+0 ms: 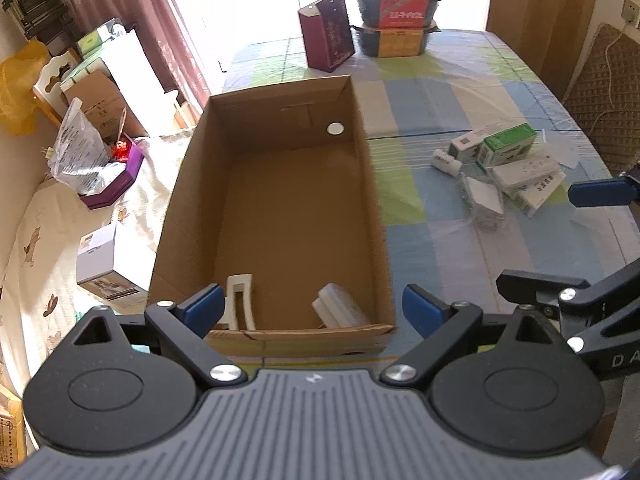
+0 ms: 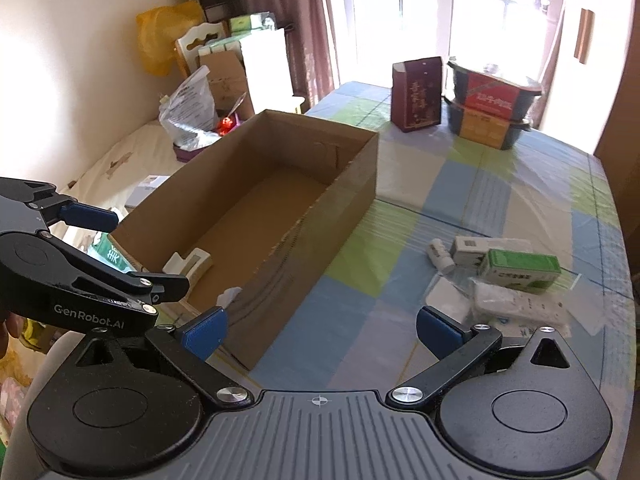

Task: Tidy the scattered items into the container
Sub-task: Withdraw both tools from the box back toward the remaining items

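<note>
An open cardboard box [image 1: 372, 208] [image 2: 340, 196] stands on the checked tablecloth. Inside it at the near end lie a cream frame-shaped piece [image 1: 240, 300] [image 2: 192, 262] and a white block [image 1: 340, 308]. A pile of small cartons lies to its right: a green-and-white box [image 1: 508, 146] [image 2: 520, 268], white boxes [image 1: 528, 178] [image 2: 516, 306] and a small white bottle [image 1: 446, 160] [image 2: 438, 256]. My left gripper [image 1: 312, 308] hangs open over the box's near end, empty. My right gripper [image 2: 320, 328] is open and empty above the box's near right corner, left of the pile.
A maroon carton [image 1: 328, 32] [image 2: 418, 94] and two stacked dark food tubs [image 1: 396, 20] [image 2: 490, 104] stand at the table's far end. Left of the table, a cloth-covered surface holds a plastic bag [image 1: 80, 148], a purple tray [image 1: 116, 184] and a white box [image 1: 108, 268].
</note>
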